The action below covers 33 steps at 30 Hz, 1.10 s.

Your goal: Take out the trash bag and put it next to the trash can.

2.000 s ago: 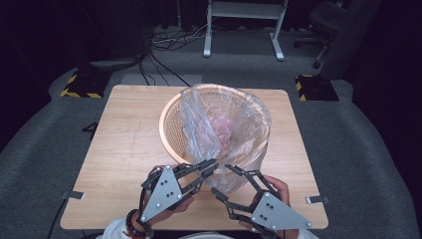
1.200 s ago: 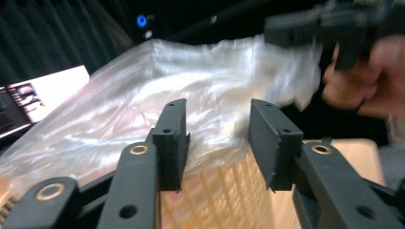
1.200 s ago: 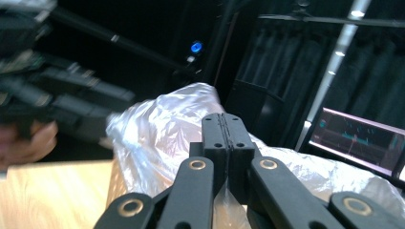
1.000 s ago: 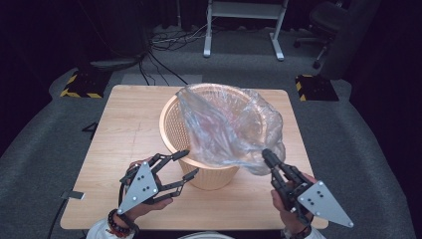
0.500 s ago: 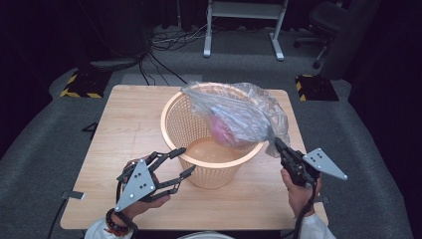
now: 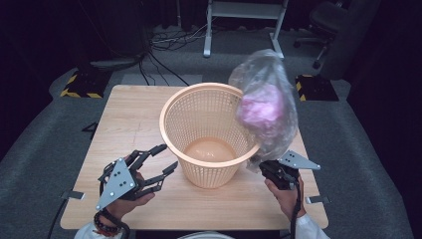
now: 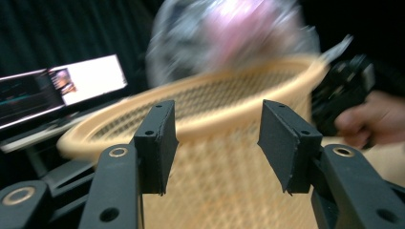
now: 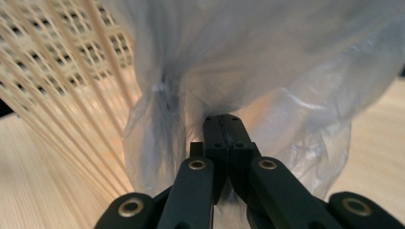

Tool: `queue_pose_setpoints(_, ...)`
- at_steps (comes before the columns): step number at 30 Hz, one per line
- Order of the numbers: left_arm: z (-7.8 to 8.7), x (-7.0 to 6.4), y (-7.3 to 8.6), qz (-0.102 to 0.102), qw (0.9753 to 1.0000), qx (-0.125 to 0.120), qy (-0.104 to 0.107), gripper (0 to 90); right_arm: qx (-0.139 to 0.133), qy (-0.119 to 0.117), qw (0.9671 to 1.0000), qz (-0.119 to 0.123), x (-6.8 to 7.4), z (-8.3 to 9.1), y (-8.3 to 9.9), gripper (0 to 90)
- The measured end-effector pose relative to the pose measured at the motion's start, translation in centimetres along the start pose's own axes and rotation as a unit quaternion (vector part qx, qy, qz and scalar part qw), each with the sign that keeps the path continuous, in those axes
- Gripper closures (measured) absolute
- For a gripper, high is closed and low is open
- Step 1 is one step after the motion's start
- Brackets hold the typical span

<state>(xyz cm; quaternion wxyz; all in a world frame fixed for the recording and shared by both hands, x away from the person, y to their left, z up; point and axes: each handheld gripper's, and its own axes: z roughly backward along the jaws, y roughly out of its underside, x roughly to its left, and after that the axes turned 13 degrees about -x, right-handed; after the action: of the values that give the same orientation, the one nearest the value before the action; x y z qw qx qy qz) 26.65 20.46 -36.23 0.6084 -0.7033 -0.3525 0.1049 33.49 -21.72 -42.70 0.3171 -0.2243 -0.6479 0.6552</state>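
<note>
Two grippers are at work on the wooden table (image 6: 129, 114). At the left, the left gripper (image 6: 160, 164) is held low beside the basket (image 6: 209, 134), its jaws spread apart and empty; in the left gripper view the basket's rim is framed between them, without contact. In the middle the peach mesh basket stands upright, nothing seen inside it. At the right, a clear plastic bag (image 6: 266, 109) with something pink inside is lifted up over the basket's right rim, its gathered lower edge clamped between the closed jaws of the right gripper (image 6: 265, 168). The step in hand is judged to be drawing the bag clear of the basket. Next, a steady carry away is called for, while the basket is steadied by the left gripper.
</note>
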Motion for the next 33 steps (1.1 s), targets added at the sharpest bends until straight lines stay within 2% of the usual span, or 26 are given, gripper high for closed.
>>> queue_pose_setpoints(1, 0.6, 0.3, 0.4, 0.006, 1.0000, 0.000, 0.001, 46.5, 0.009, 0.005, 0.9999, -0.004, -0.2, 0.1, 0.3, 90.0)
queue_pose_setpoints(3, 1.5, 0.7, 1.2, 0.004, 0.9998, 0.021, -0.004, 46.0, 0.030, 0.001, 0.9995, 0.007, -0.7, 0.3, 0.7, 90.0)
queue_pose_setpoints(5, 2.5, 1.0, 2.2, -0.001, 0.9989, 0.045, -0.008, 45.1, 0.073, 0.008, 0.9972, 0.017, -0.8, 0.6, 1.0, 90.0)
queue_pose_setpoints(6, 2.9, 1.3, 2.8, 0.000, 0.9980, 0.063, -0.010, 44.8, 0.088, -0.007, 0.9959, 0.022, -1.1, 0.7, 1.2, 90.0)
queue_pose_setpoints(8, 3.6, 1.7, 4.1, 0.020, 0.9961, 0.085, -0.012, 43.7, 0.106, -0.015, 0.9943, 0.007, -1.5, 1.0, 1.8, 90.0)
queue_pose_setpoints(10, 4.2, 2.0, 5.5, 0.027, 0.9923, 0.120, -0.015, 42.9, 0.133, -0.038, 0.9902, -0.017, -1.6, 1.2, 2.6, 90.0)
queue_pose_setpoints(11, 4.5, 2.2, 6.2, 0.039, 0.9906, 0.130, -0.013, 42.1, 0.137, -0.039, 0.9897, -0.011, -1.7, 1.2, 3.1, 90.0)
queue_pose_setpoints(13, 5.0, 2.3, 7.6, 0.054, 0.9877, 0.147, -0.011, 41.3, 0.140, -0.063, 0.9881, -0.015, -2.2, 1.1, 3.9, 90.0)
queue_pose_setpoints(15, 5.3, 2.5, 8.7, 0.068, 0.9840, 0.165, -0.001, 39.6, 0.145, -0.053, 0.9879, -0.016, -2.5, 1.1, 4.5, 90.0)
queue_pose_setpoints(16, 5.4, 2.5, 9.3, 0.073, 0.9820, 0.174, 0.001, 39.1, 0.143, -0.058, 0.9877, -0.021, -2.8, 1.1, 4.8, 90.0)
queue_pose_setpoints(17, 5.4, 2.6, 9.8, 0.085, 0.9776, 0.192, 0.005, 38.7, 0.143, -0.058, 0.9877, -0.021, -2.9, 1.1, 5.1, 90.0)
queue_pose_setpoints(19, 5.4, 2.9, 10.7, 0.102, 0.9695, 0.222, 0.020, 31.4, 0.145, -0.048, 0.9880, -0.020, -3.1, 1.1, 5.7, 89.6)
queue_pose_setpoints(20, 5.4, 3.0, 11.1, 0.106, 0.9671, 0.230, 0.019, 31.1, 0.145, -0.042, 0.9884, -0.014, -3.2, 1.2, 5.9, 89.6)
queue_pose_setpoints(21, 5.5, 3.1, 11.4, 0.119, 0.9645, 0.234, 0.028, 31.0, 0.146, -0.037, 0.9886, -0.005, -3.3, 1.3, 6.1, 89.6)
queue_pose_setpoints(22, 5.5, 3.2, 11.7, 0.130, 0.9607, 0.243, 0.034, 30.2, 0.151, -0.033, 0.9880, 0.000, -3.4, 1.4, 6.2, 89.6)
queue_pose_setpoints(24, 5.3, 3.3, 12.2, 0.126, 0.9567, 0.260, 0.034, 27.0, 0.151, -0.028, 0.9881, -0.005, -3.7, 1.8, 6.5, 89.6)
queue_pose_setpoints(27, 5.1, 3.4, 13.0, 0.135, 0.9469, 0.290, 0.035, 22.9, 0.156, -0.017, 0.9875, -0.009, -4.3, 2.3, 7.1, 88.8)
queue_pose_setpoints(28, 5.0, 3.5, 13.3, 0.141, 0.9428, 0.299, 0.042, 22.8, 0.159, -0.017, 0.9871, -0.012, -4.4, 2.4, 7.2, 88.4)
queue_pose_setpoints(29, 4.9, 3.4, 13.6, 0.138, 0.9399, 0.309, 0.042, 22.7, 0.162, -0.016, 0.9866, -0.005, -4.5, 2.4, 7.2, 87.4)
queue_pose_setpoints(32, 4.6, 3.6, 14.3, 0.130, 0.9337, 0.331, 0.044, 22.2, 0.170, -0.012, 0.9853, 0.000, -4.6, 2.6, 7.2, 85.4)
queue_pose_setpoints(33, 4.6, 3.6, 14.5, 0.136, 0.9323, 0.333, 0.041, 21.9, 0.172, -0.007, 0.9851, 0.004, -4.6, 2.6, 7.3, 82.6)
